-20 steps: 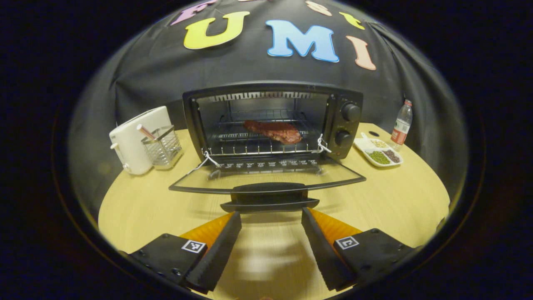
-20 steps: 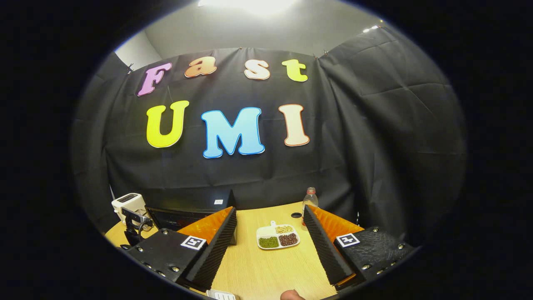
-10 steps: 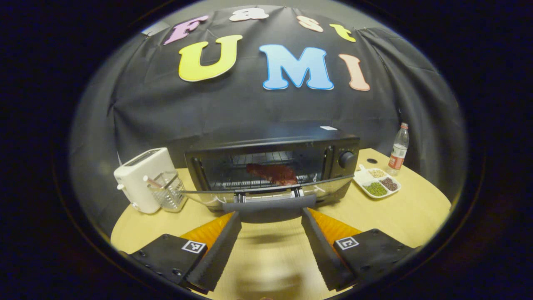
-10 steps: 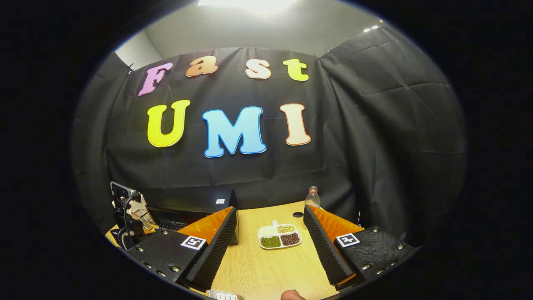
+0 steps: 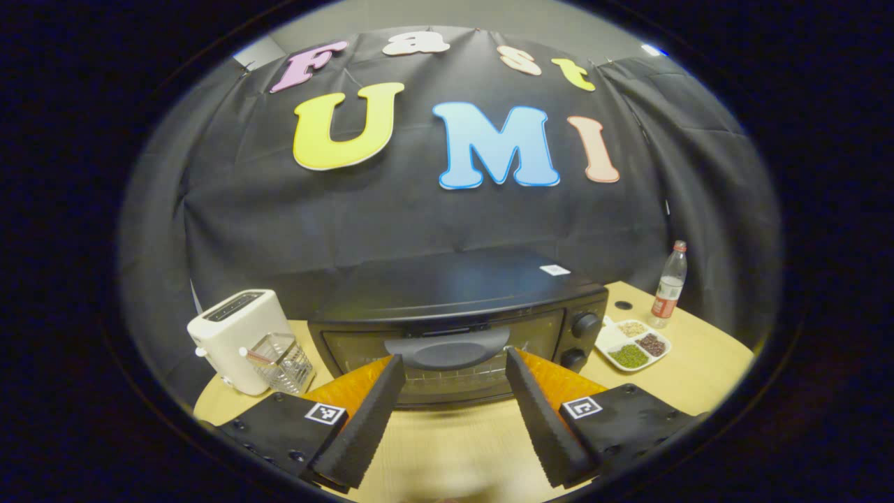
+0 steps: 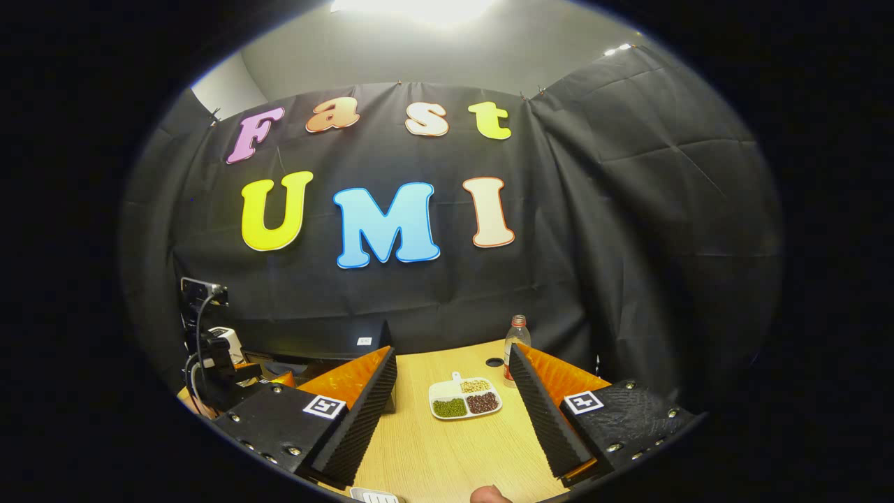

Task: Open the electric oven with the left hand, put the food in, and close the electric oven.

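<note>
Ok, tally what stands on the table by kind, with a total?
Ovens: 1, the electric oven, door shut
Toasters: 1, the white toaster
Wire baskets: 1, the basket beside it
Bottles: 1, the bottle
Divided dishes: 1, the dish of beans
Total: 5

One oven (image 5: pixel 457 314), one toaster (image 5: pixel 234 335), one bottle (image 5: pixel 668 283), one sectioned dish (image 5: pixel 632 346), two tongs (image 5: pixel 450 363) (image 6: pixel 454 363)
</note>
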